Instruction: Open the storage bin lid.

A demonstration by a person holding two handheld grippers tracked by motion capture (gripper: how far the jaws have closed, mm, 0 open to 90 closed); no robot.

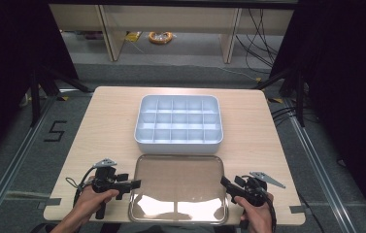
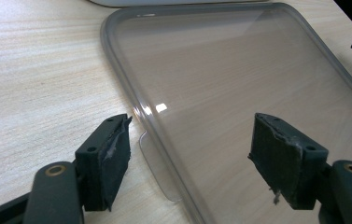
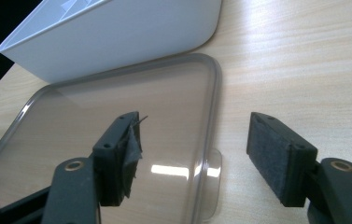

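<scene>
While the clear lid (image 1: 178, 188) lies flat on the desk (image 1: 103, 121) at the lower middle of the high view, just below the white divided box (image 1: 178, 119), neither gripper has hold of it. The left gripper (image 1: 136, 184) sits at the lid's left edge with its fingers (image 2: 110, 158) spread apart, straddling the rim near a small tab (image 2: 157, 170) without pressing on it; the right gripper (image 1: 225, 183) is at the lid's right edge, fingers (image 3: 276, 156) likewise released, the rim and its tab (image 3: 213, 179) lying between them. As I judge it, the work is either setting the lid down or taking it up to cover the box; the box stands uncovered and its cells look empty, so closing it remains to be done. By count: one lid, one box with what looks like fifteen compartments, in three rows of five, and two grippers, each held in one hand.
</scene>
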